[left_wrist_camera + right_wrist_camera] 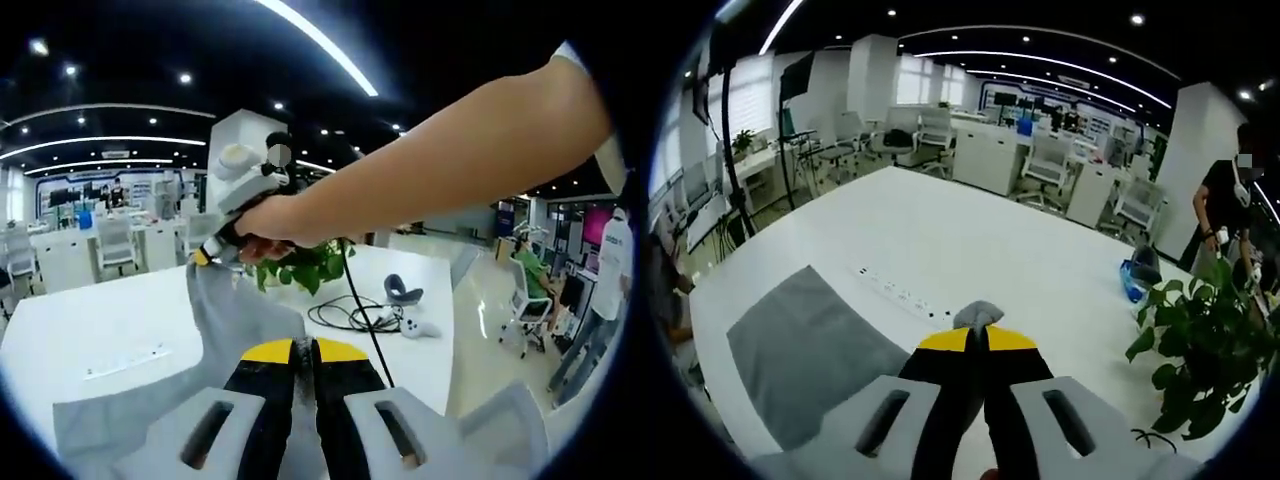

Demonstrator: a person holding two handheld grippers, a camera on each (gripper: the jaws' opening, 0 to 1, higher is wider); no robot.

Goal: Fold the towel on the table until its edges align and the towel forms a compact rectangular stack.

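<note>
- Now pinching the grey towel with the left tool, tips pressed together on the cloth.
- Also pinching a corner of it with the right tool, squeezed tight on a small grey bump of cloth.
- Held up by a hand, high over the white worktop, so the towel hangs stretched between both tools.
- Probably lifting this side to carry it over and lay it on the other side.
- Resting flat with the other part of the towel on the worktop, close to its edge and near a white power strip.
- Looks like an early fold, edges not lined up yet.
- Sitting well apart from the towel: a green plant and a black cable.
- Cannot tell what pot holds the plant, hidden under its leaves.
</note>
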